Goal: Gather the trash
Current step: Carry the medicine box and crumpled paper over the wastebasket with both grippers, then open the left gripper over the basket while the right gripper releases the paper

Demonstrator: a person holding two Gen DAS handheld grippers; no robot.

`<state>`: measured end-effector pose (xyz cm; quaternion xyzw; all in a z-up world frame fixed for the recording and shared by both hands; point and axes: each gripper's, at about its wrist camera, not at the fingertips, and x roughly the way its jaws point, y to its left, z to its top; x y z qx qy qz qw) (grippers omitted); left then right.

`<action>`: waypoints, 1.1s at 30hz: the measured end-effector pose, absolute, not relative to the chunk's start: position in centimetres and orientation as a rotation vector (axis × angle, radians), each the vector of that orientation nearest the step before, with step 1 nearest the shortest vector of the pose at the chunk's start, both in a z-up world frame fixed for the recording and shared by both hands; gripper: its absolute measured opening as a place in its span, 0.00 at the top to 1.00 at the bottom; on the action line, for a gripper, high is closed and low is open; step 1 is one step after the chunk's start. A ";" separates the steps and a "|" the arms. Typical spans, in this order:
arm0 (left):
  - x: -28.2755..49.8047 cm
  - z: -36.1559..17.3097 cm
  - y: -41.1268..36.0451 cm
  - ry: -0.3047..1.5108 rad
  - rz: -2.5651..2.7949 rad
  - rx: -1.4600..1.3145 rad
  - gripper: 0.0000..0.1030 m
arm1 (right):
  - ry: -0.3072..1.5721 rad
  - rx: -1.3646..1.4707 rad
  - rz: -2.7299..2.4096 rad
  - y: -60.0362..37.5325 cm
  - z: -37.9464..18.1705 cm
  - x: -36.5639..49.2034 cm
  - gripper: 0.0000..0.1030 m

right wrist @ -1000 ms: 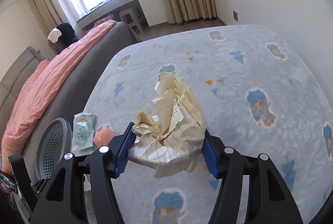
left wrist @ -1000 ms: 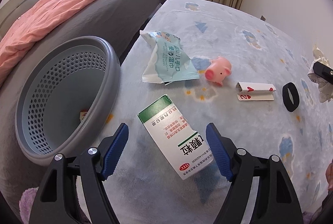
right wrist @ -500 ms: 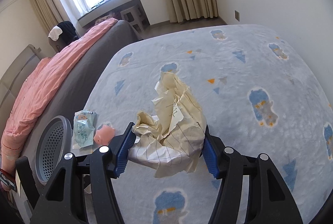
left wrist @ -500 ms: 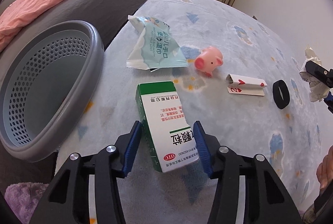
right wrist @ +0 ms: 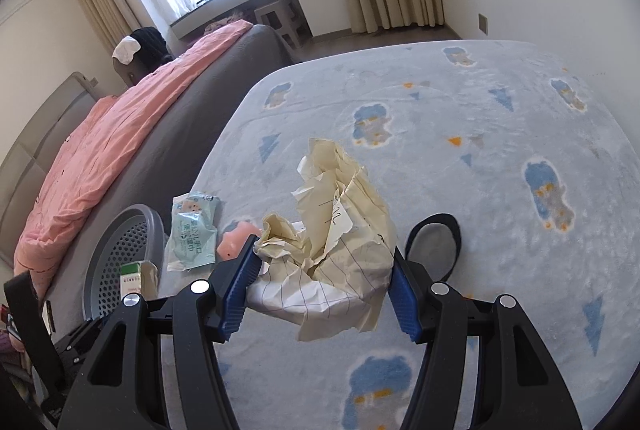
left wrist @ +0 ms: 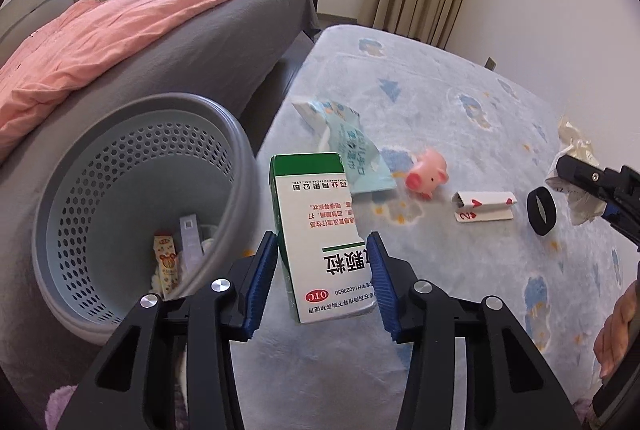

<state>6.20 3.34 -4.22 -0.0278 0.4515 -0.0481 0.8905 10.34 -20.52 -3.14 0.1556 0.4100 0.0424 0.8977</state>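
Note:
A green and white medicine box (left wrist: 320, 230) stands tilted between the blue pads of my left gripper (left wrist: 322, 254). Its jaws are closing and both pads press on the box's sides, just right of the grey perforated basket (left wrist: 80, 166). The basket holds several small wrappers. My right gripper (right wrist: 324, 262) is shut on a crumpled ball of lined paper (right wrist: 340, 238) above the blue patterned mat (right wrist: 500, 158). The left wrist view shows that gripper and its paper (left wrist: 576, 146) at the far right. The basket (right wrist: 116, 250) and the box (right wrist: 132, 276) appear at the right wrist view's lower left.
On the mat lie a wet-wipes packet (left wrist: 352, 150), a pink pig toy (left wrist: 426, 176), a folded playing card (left wrist: 484, 206) and a black ring (left wrist: 541, 211). A grey bed with a pink blanket (left wrist: 100, 38) runs behind the basket. A person's hand (left wrist: 616, 330) shows at the right edge.
My left gripper's jaws closed from wide open onto the medicine box and raised it off the mat beside the basket. The right gripper carried its paper leftward; the black ring came into its view.

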 end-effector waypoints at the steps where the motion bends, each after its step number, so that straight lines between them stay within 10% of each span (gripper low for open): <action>1: 6.3 -3.7 3.9 0.922 -0.097 -0.056 0.57 | 0.849 0.312 0.091 -20.0 -3.2 10.5 0.43; 33: 10.2 -3.9 22.3 0.844 0.080 -0.058 0.56 | 0.849 0.129 0.359 4.0 -3.5 13.1 0.43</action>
